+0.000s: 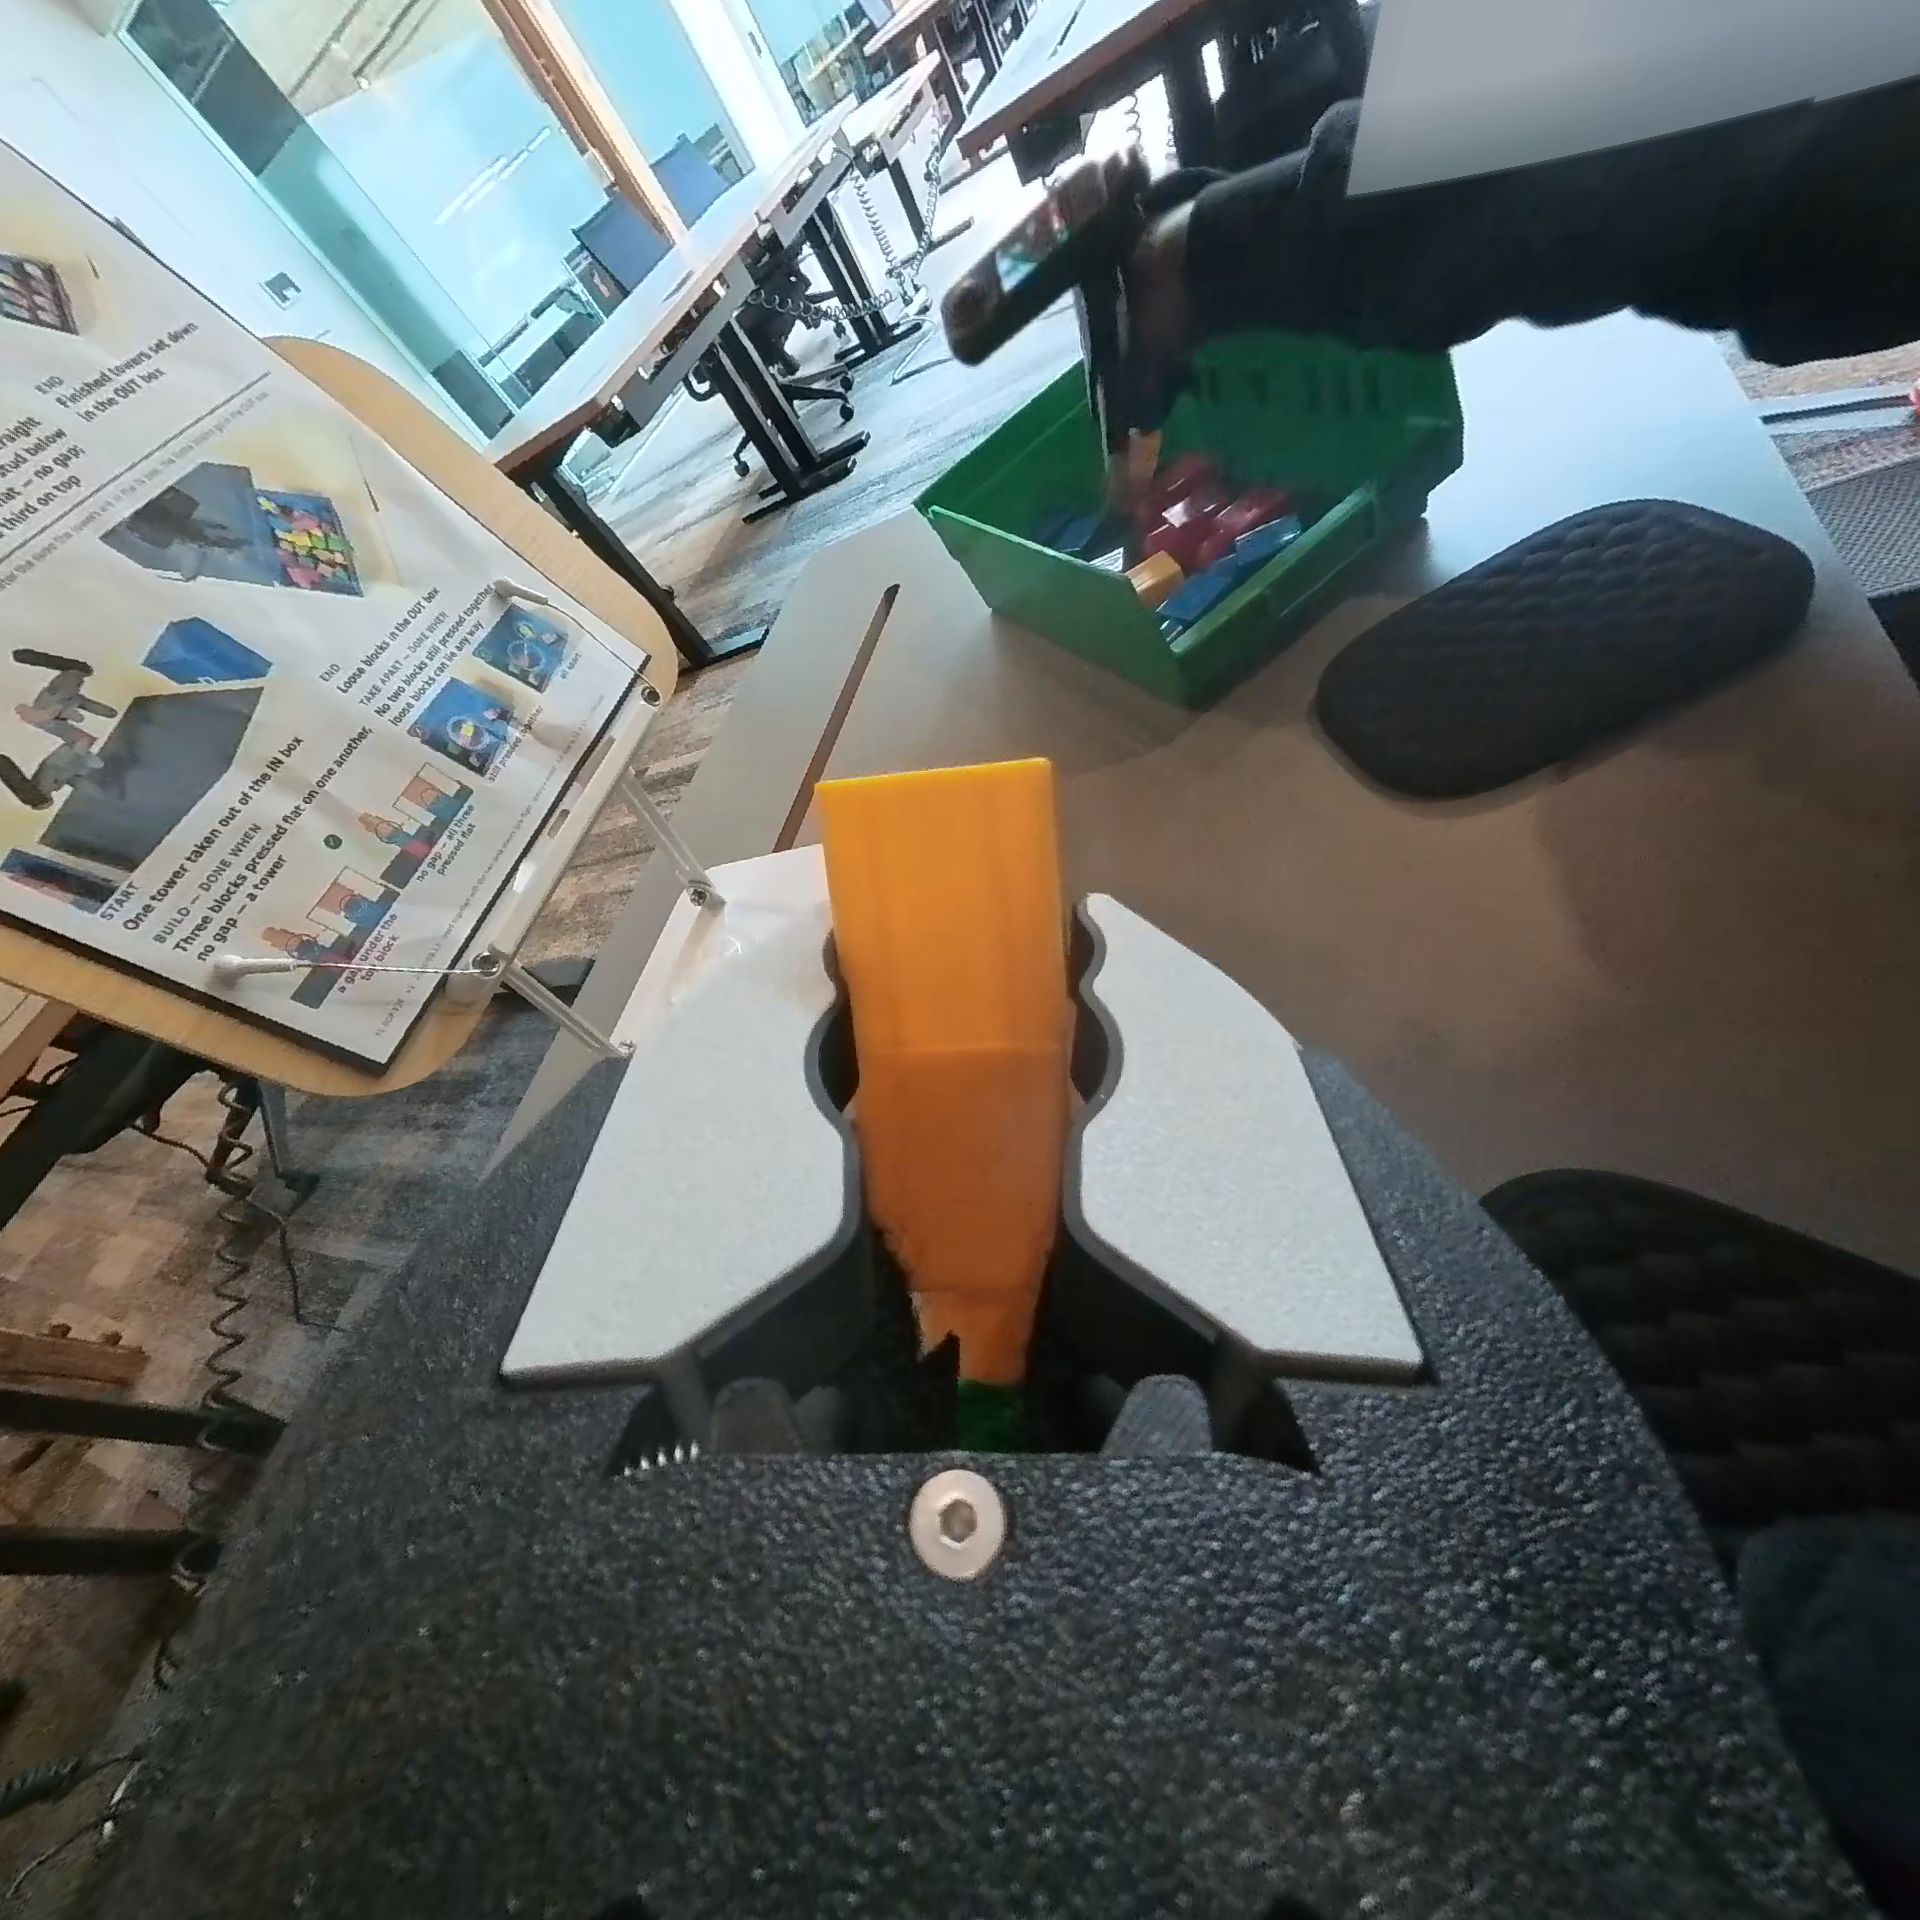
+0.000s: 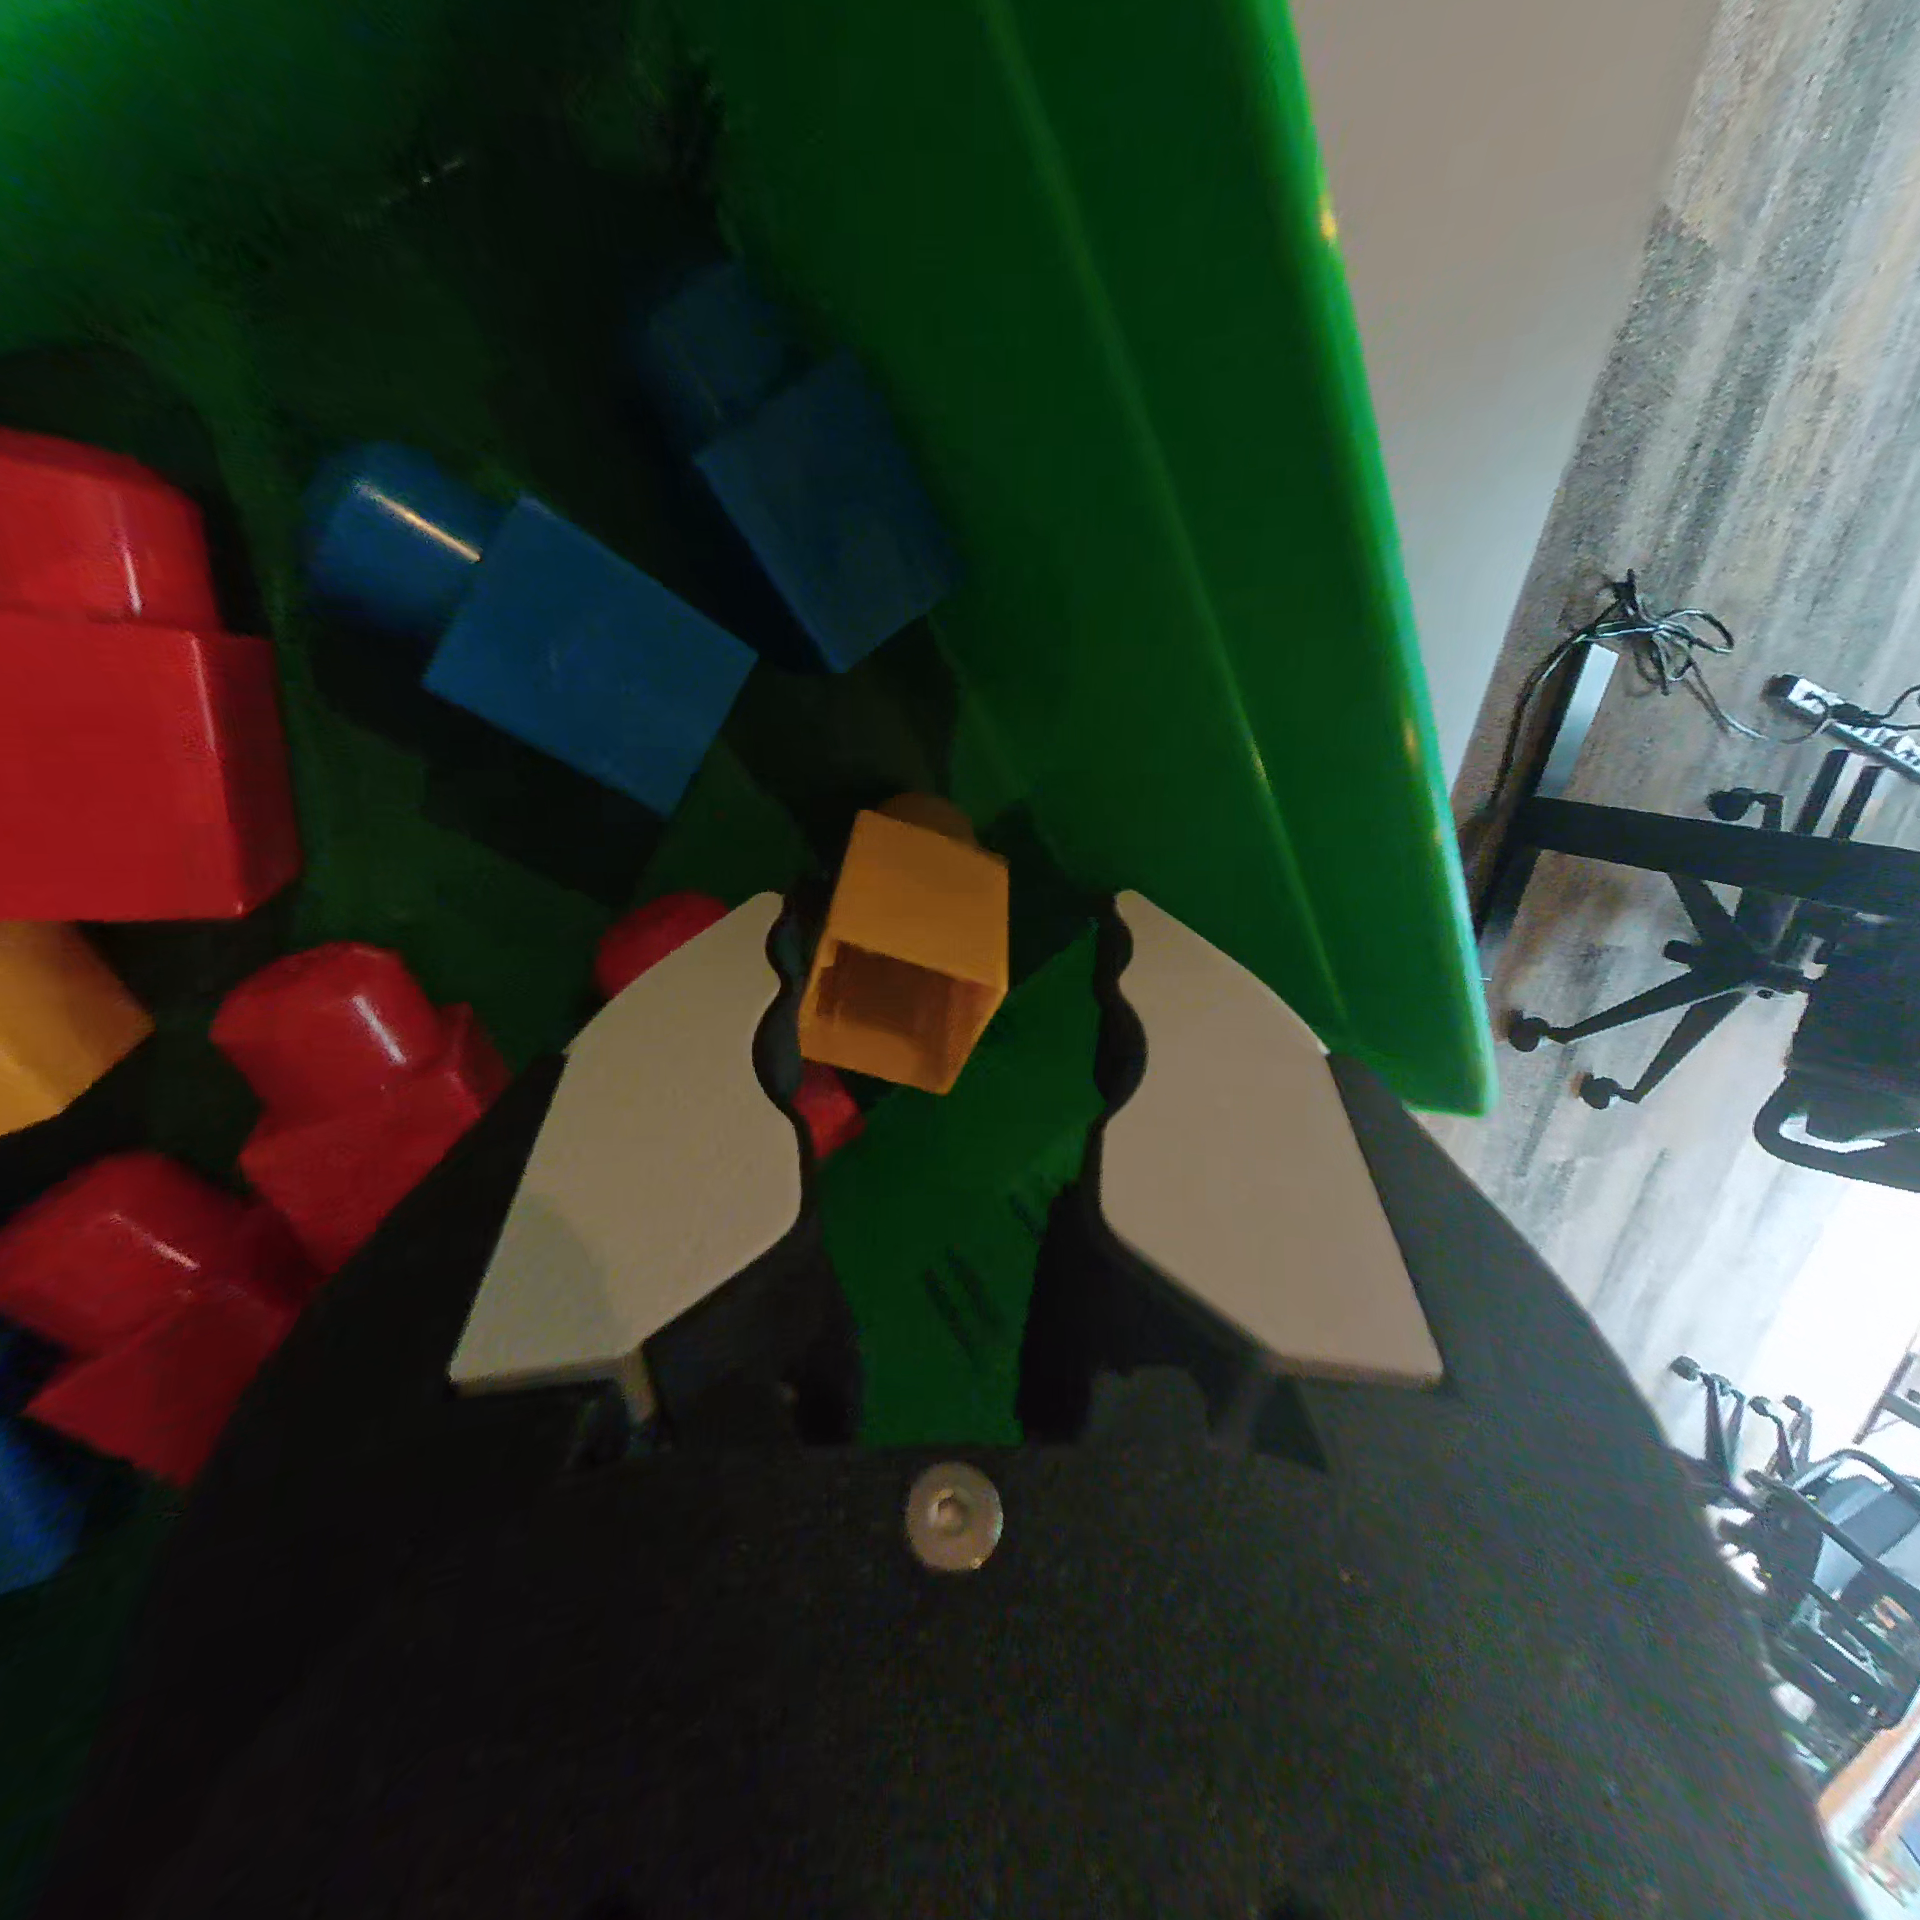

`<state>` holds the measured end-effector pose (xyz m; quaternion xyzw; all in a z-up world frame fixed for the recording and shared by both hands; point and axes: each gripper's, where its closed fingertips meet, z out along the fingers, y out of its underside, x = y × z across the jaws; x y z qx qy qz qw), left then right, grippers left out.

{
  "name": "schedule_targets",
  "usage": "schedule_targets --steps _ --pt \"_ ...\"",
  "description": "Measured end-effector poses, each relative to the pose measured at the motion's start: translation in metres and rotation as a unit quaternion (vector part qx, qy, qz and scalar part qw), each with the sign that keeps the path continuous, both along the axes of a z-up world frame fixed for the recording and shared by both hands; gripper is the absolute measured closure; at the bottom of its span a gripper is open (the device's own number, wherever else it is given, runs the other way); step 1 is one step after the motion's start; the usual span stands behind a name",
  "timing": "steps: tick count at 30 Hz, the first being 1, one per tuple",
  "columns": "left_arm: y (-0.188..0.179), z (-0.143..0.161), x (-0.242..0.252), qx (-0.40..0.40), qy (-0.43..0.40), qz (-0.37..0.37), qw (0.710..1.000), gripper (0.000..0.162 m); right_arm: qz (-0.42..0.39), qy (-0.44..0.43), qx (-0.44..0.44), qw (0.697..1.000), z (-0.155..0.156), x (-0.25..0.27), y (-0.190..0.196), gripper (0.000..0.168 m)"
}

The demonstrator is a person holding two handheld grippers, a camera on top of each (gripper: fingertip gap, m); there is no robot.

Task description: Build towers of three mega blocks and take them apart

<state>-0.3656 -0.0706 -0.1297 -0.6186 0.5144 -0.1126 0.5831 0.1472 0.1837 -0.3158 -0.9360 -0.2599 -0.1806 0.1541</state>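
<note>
The left claw [image 1: 961, 1029] is pinching an orange block [image 1: 951, 956], a long smooth piece that stands up between its two pale grey fingers [image 1: 727, 1174] and sticks out well past their tips; its top edge is flat and square. A sliver of green [image 1: 992, 1418] shows at its lower end, deep between the fingers. Past it, on the grey bench [image 1: 1507, 935], sits a green bin [image 1: 1340, 582] holding red, blue and orange blocks. A gloved hand reaches the right claw [image 1: 1138, 468] down into that bin; it is blurred in the left wrist view. A dark padded rest [image 1: 1558, 644] lies beside the bin, and a printed instruction sheet on a wooden stand [image 1: 291, 665] leans at the left.

From the right wrist view, the right claw [image 2: 945, 997] is spread open inside the green bin [image 2: 1122, 520], close to its side wall. A small orange block [image 2: 909, 966] lies on its side between the fingertips, its hollow square underside facing the camera, closer to the left finger; I cannot tell whether it touches it. Two blue blocks [image 2: 582, 623] with round studs lie farther in, and several glossy red blocks [image 2: 135, 769] are piled at the left. Beyond the bin wall, office chairs [image 2: 1766, 935] stand on the floor.
</note>
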Motion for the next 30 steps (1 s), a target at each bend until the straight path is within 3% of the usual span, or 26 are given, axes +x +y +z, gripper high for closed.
schedule_targets --steps 4,8,13,17,22,27,30 --pt "0.000 0.000 0.001 0.000 0.000 -0.002 1.000 0.124 0.004 -0.005 0.020 1.000 0.020 -0.003 -0.005 0.110" --pt "0.000 0.000 0.000 0.001 0.000 -0.001 1.000 0.124 0.019 0.013 0.081 0.996 0.058 -0.018 -0.009 0.108" --pt "0.000 0.000 -0.002 0.000 -0.001 0.002 1.000 0.124 0.112 0.117 0.190 0.968 0.128 -0.093 -0.025 0.108" --pt "0.001 -0.002 -0.002 -0.003 0.002 0.003 1.000 0.124 0.259 0.232 0.233 0.908 0.177 -0.197 -0.065 0.110" --pt "0.002 -0.004 -0.001 -0.006 0.004 0.003 1.000 0.124 0.446 0.335 0.222 0.800 0.215 -0.323 -0.140 0.111" --pt "0.003 -0.005 -0.003 -0.009 0.005 0.006 1.000 0.124 0.581 0.397 0.189 0.685 0.243 -0.416 -0.209 0.112" --pt "0.005 -0.007 -0.004 -0.012 0.007 0.010 1.000 0.124 0.629 0.403 0.185 0.639 0.252 -0.452 -0.232 0.112"
